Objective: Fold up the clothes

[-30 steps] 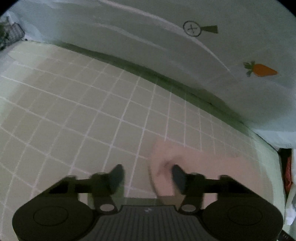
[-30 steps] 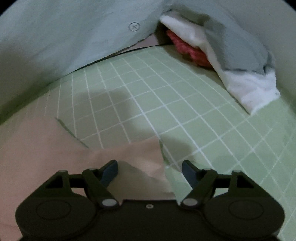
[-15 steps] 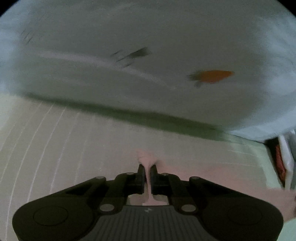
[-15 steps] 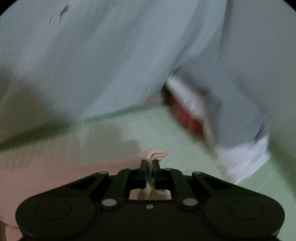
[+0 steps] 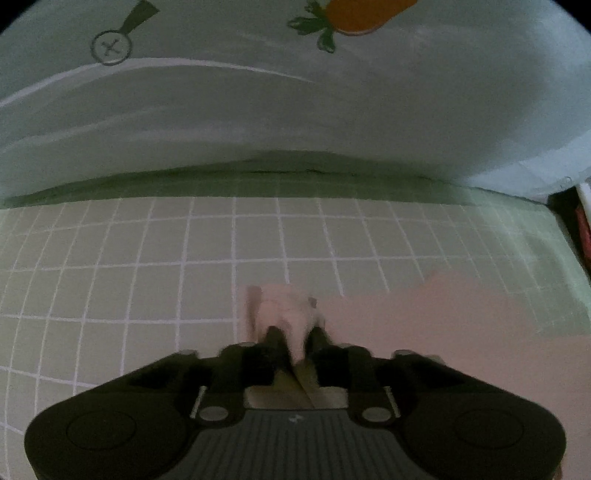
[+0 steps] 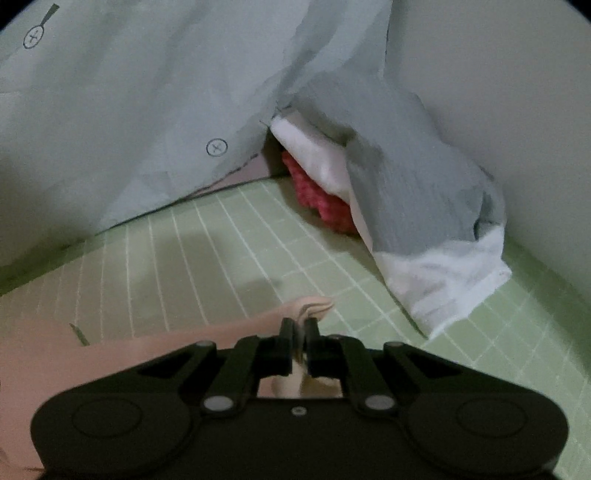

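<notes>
Item, nearest: our left gripper [image 5: 292,338], low centre of the left wrist view, jaws drawn narrow on a bunched corner of the pink garment [image 5: 443,317], whose flat body spreads toward the lower right of that frame. Item: our right gripper [image 6: 299,332], low centre of the right wrist view, likewise pinched on a puckered edge of the same pink cloth, which runs off to the lower left. We judge the two pinches sit at separate corners so that one edge can be carried over as a fold (which fold of the sequence this is, the frames do not settle). Item, beneath: a green mat with white gridlines [image 5: 147,258], bearing the garment and giving straight lines to square it against. Item, farther, upper right of centre in the right view: a heap of grey-and-white clothing [image 6: 424,206] over something red [image 6: 321,199], set aside at the mat's far edge. Item, farthest: a pale sheet printed with a carrot [image 5: 362,14], hanging behind.
</notes>
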Tool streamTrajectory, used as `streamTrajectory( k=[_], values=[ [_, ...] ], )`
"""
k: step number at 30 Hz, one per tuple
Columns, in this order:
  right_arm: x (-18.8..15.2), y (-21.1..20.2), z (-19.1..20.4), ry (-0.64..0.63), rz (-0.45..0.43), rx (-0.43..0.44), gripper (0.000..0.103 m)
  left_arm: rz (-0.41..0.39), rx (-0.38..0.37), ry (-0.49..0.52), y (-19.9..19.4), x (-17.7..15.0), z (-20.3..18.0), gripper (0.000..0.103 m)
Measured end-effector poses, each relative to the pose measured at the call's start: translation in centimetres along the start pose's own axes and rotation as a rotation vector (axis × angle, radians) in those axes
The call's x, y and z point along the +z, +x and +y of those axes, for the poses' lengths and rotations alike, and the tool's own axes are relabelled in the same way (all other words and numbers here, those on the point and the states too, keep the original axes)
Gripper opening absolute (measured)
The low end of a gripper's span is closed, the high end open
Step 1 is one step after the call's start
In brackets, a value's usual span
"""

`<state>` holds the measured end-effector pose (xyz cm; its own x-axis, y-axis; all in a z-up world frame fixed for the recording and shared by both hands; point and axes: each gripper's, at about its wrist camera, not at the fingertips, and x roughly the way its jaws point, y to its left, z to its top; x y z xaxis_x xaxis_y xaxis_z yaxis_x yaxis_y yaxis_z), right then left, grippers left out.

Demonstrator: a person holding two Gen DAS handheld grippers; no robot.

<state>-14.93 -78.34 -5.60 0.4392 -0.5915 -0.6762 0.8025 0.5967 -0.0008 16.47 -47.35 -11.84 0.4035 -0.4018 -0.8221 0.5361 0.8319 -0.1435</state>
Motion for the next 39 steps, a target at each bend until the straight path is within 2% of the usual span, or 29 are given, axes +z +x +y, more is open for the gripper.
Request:
streamTrajectory(
  k=[1, 4, 5, 8, 11, 13, 17, 25, 30, 31, 32, 33, 34, 36, 37, 38, 39],
  values=[
    [-0.2, -0.2, 0.1, -0.004, -0.001, -0.001, 0.007, -0.01, -0.003, -0.005, -0.3, 0.4, -0.1, 0.063],
    [-0.7, -1.5, 0.9, -0.035, -0.027, -0.003, 0.007, -0.084, 0.006, -0.019, -3.0, 0.5, -0.1, 0.084],
    [-0.8, -2.1, 1.2, -0.044, -0.042, 0.001, 0.007, -0.111, 0.01, -0.023, -4.4, 0.3, -0.2, 0.086],
    [-1.4, -4.5, 2.5, -0.097, -0.096, 0.023, 0.007, -0.176, 0.028, -0.043, -8.8, -1.1, 0.3, 0.088],
    [-2.5, -7.6, 4.4, -0.183, -0.153, 0.072, 0.007, -0.212, 0.06, -0.063, -13.1, -4.1, 1.3, 0.093],
    [-3.5, -9.8, 5.8, -0.247, -0.186, 0.108, 0.007, -0.218, 0.085, -0.068, -15.8, -6.9, 2.4, 0.094],
    [-7.0, -13.7, 9.2, -0.406, -0.215, 0.192, 0.007, -0.172, 0.106, -0.104, -18.2, -11.5, 4.0, 0.094],
    [-16.9, -19.1, 14.7, -0.591, -0.104, 0.353, 0.006, -0.072, 0.145, -0.179, -22.6, -20.7, 7.2, 0.094],
    [-21.7, -20.5, 16.4, -0.624, 0.011, 0.392, 0.003, -0.035, 0.156, -0.163, -24.0, -24.0, 8.5, 0.094],
    [-22.1, -20.8, 16.4, -0.602, 0.024, 0.39, 0.006, -0.026, 0.155, -0.162, -24.3, -24.6, 8.8, 0.094],
    [-22.3, -21.2, 16.3, -0.579, 0.03, 0.385, 0.018, -0.02, 0.152, -0.158, -24.4, -25.0, 9.0, 0.094],
    [-22.5, -21.6, 16.0, -0.553, 0.03, 0.375, 0.038, -0.014, 0.149, -0.155, -24.6, -25.4, 9.2, 0.094],
    [-22.5, -22.0, 15.7, -0.522, 0.022, 0.358, 0.047, -0.008, 0.147, -0.15, -24.6, -25.7, 9.3, 0.094],
    [-22.5, -22.6, 14.8, -0.458, 0.008, 0.33, 0.074, -0.001, 0.144, -0.141, -24.4, -25.5, 9.1, 0.094],
    [-22.4, -22.8, 14.1, -0.425, 0.003, 0.319, 0.083, 0.0, 0.14, -0.135, -24.3, -25.4, 8.8, 0.094],
    [-22.2, -22.9, 13.3, -0.389, 0.0, 0.31, 0.102, -0.002, 0.13, -0.126, -24.2, -25.2, 8.3, 0.094],
    [-22.2, -23.0, 12.5, -0.356, -0.005, 0.303, 0.103, -0.005, 0.12, -0.116, -24.1, -25.1, 7.8, 0.094]
  ],
)
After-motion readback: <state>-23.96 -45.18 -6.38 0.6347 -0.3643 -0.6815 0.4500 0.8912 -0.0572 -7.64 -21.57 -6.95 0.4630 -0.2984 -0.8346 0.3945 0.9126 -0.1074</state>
